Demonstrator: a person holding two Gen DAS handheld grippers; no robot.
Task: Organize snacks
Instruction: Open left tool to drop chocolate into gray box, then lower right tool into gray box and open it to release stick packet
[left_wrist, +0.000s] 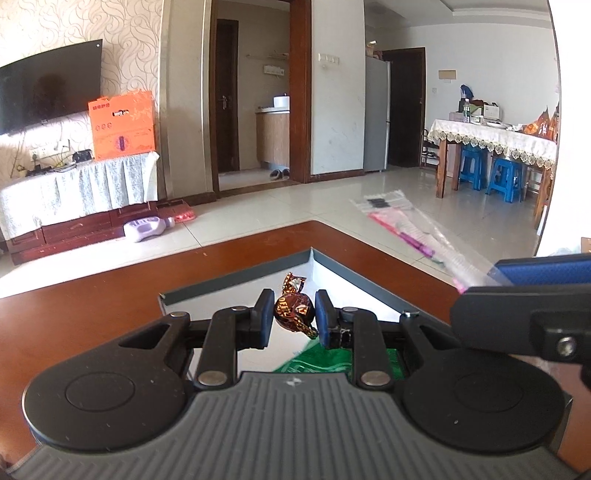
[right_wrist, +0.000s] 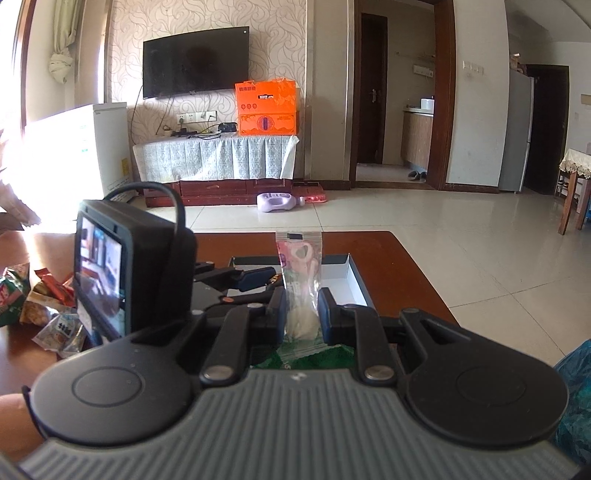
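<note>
My left gripper (left_wrist: 293, 315) is shut on a brown wrapped candy (left_wrist: 293, 312) and holds it over the grey box (left_wrist: 236, 282) with a white inside on the brown table. My right gripper (right_wrist: 302, 314) is shut on a clear snack packet (right_wrist: 300, 266) with pink print, held upright over the same box (right_wrist: 351, 273). The packet also shows at the right of the left wrist view (left_wrist: 406, 229). A green snack bag (left_wrist: 321, 360) lies in the box below both grippers; it also shows in the right wrist view (right_wrist: 314, 356).
A pile of loose snack packets (right_wrist: 40, 306) lies on the table (right_wrist: 384, 254) at the left. The left gripper's body and camera (right_wrist: 125, 273) sit just left of my right gripper. A blue plastic bag (right_wrist: 576, 398) is at the right edge.
</note>
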